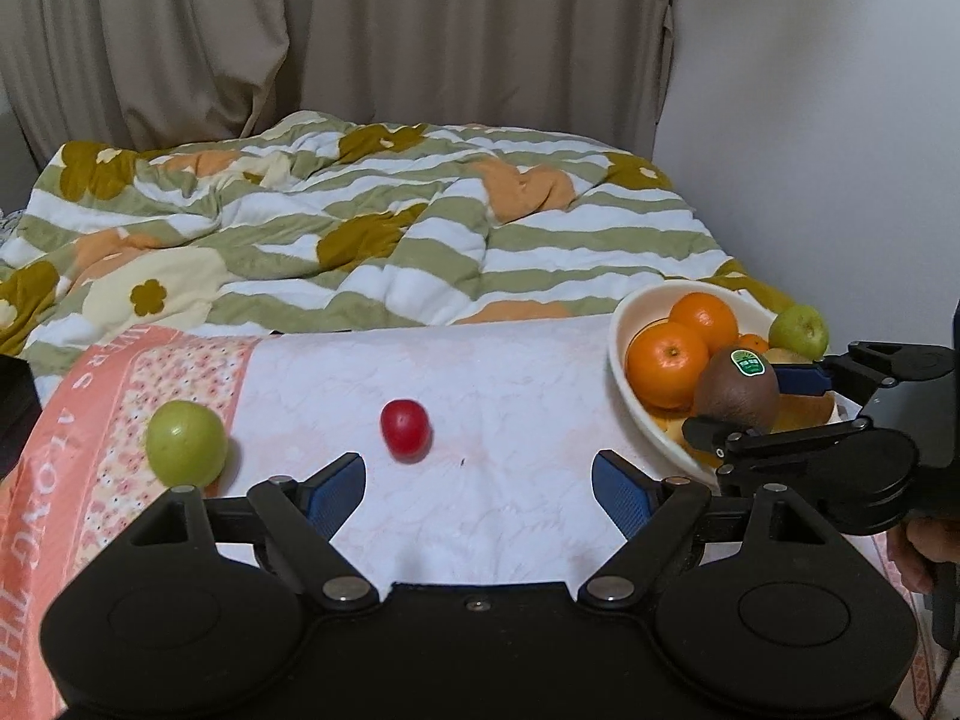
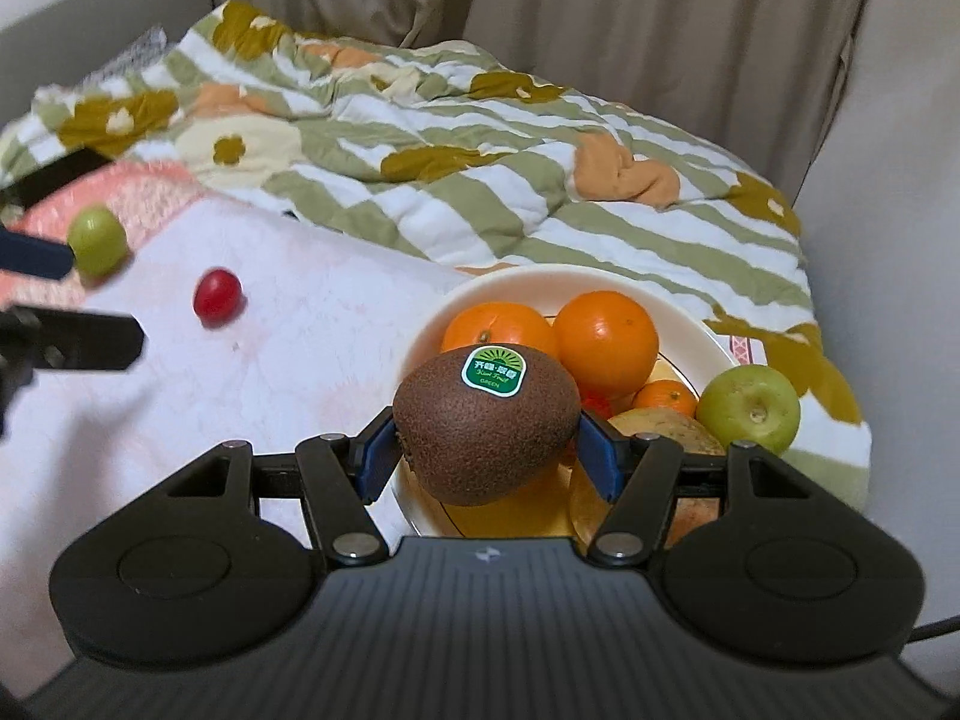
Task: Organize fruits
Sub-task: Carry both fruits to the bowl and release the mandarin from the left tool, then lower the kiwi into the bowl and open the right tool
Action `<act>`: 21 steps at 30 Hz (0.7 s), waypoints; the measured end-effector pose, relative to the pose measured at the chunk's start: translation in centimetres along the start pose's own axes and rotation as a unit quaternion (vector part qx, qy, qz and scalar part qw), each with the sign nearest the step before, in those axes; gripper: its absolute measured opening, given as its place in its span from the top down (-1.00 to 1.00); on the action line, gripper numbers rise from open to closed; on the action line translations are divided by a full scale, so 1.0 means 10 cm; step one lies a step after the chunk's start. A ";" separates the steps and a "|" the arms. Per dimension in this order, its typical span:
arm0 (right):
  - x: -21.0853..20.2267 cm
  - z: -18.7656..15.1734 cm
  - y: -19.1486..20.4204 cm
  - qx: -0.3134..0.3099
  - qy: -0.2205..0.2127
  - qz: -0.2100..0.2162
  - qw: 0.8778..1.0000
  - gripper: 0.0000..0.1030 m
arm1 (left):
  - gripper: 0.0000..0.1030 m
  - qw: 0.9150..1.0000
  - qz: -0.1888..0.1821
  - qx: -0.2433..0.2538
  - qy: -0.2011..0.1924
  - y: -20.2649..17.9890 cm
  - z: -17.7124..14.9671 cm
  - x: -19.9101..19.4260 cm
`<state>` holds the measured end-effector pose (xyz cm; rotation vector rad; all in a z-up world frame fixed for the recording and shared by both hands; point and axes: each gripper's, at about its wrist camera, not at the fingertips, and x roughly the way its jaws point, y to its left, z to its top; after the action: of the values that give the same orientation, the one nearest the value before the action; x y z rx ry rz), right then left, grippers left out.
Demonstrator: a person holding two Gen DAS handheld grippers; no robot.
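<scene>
**Kiwi clamped above the fruit bowl**

A rumpled quilt (image 1: pixel 384 222), soft and puffy with green and white stripes and ochre flowers, is lying behind the work surface. A pale quilted cloth (image 1: pixel 480 408) with a faint embossed pattern and a coral floral border is covering the surface itself. At its right end a smooth, cream, oval bowl (image 2: pixel 420 324) is holding two glossy, dimpled oranges (image 2: pixel 606 342), a smaller orange fruit and yellowish pieces lower down.

The right gripper (image 2: pixel 486 456) is pinching a kiwi (image 2: pixel 486 426) between its blue pads, holding it over the bowl's near rim; the fruit is egg-shaped, brown and finely fuzzy, and is wearing a green and white sticker on top. The left gripper (image 1: pixel 480 486) is hanging with its jaws spread wide and nothing between them, above the cloth.

A round green apple (image 2: pixel 750 408) is sitting just beside the bowl's right edge. Another green fruit (image 1: pixel 186 441), smooth and matte, is resting on the floral border, well apart from the bowl. A small, shiny red tomato (image 1: pixel 405 429) is lying on the cloth between them
</scene>
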<state>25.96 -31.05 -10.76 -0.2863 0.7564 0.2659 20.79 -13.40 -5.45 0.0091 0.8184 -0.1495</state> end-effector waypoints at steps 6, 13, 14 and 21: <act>0.07 -0.07 0.15 -0.042 -0.007 -0.039 0.998 -0.58 | -0.67 1.000 0.003 -0.007 0.000 0.04 -0.03 -0.03; -0.06 -0.09 0.17 -0.050 -0.024 -0.051 0.997 -0.95 | -0.67 1.000 0.003 -0.018 -0.011 0.06 -0.05 -0.14; -0.08 -0.09 0.15 -0.048 -0.025 -0.051 0.997 -0.95 | -0.68 1.000 0.004 -0.019 -0.014 0.06 -0.05 -0.16; -0.31 -0.09 0.11 -0.025 -0.032 -0.041 0.998 -0.95 | -0.68 0.999 0.011 -0.026 -0.036 0.05 -0.08 -0.38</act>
<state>22.83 -30.73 -9.42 -0.3539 0.6741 0.2163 17.74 -12.37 -3.22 -0.0362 0.7501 -0.1076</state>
